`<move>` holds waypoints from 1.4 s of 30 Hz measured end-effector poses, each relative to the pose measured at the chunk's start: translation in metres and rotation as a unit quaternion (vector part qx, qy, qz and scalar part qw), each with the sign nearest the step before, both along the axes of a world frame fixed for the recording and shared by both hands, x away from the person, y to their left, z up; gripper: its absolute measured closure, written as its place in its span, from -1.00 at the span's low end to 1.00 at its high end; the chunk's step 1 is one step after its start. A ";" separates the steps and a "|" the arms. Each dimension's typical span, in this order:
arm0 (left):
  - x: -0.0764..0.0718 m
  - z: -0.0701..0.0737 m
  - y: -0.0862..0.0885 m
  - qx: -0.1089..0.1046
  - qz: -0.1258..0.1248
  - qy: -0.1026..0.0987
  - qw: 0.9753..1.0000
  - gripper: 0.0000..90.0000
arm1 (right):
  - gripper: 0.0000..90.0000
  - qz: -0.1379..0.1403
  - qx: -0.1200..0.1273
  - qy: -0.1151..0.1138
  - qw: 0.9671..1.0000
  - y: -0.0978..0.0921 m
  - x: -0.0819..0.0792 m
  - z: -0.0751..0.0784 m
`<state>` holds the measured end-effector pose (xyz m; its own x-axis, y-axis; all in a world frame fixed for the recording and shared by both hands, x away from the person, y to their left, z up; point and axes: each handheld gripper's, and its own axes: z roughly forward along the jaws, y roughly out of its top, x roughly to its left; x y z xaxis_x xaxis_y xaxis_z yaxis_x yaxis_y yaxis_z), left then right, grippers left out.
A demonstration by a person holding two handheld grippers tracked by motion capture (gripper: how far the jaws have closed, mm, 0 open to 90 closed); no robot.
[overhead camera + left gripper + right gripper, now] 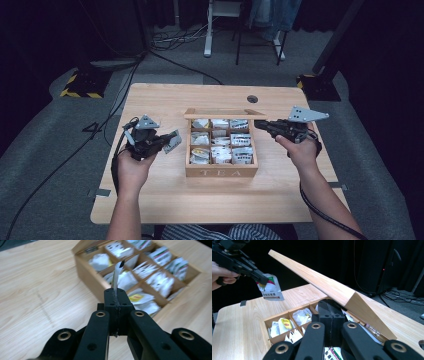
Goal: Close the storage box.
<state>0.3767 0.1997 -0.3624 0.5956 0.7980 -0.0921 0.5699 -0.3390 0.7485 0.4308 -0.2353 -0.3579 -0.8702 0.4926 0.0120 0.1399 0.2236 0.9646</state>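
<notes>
Nearest the lens in the left gripper view: left gripper (pixel 116 296), jaws pressed together on the lower edge of a tea packet (pixel 117 275), held edge-on and upright. In the high view, packet (pixel 172 141) lifted clear of the table (pixel 150 200), just beside the left wall of the tea box (pixel 221 171); long axis slanted toward the box. Right gripper (pixel 260 123) at the box's far right corner, jaws together, seemingly empty, under the raised lid (pixel 324 283). Left hand (pixel 132 167) the nearer to the packet; compartments lying to the gripper's right, probably the way the coming move runs.
</notes>
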 end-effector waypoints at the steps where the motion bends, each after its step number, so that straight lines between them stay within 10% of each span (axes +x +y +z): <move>1: 0.002 -0.002 0.003 0.005 0.006 0.002 1.000 0.99 | 1.00 0.000 0.000 0.000 1.000 0.000 0.000 0.000; 6: 0.012 -0.017 0.014 0.019 0.034 0.009 0.999 0.99 | 1.00 0.000 -0.001 0.000 1.000 0.000 0.000 0.000; 21: 0.035 -0.055 0.038 -0.026 0.064 0.060 0.996 0.98 | 1.00 0.000 -0.003 0.001 1.000 0.001 0.000 -0.001; 42: 0.047 -0.075 0.049 -0.014 0.094 0.091 0.991 0.77 | 1.00 0.001 -0.003 0.002 1.000 0.001 0.000 -0.001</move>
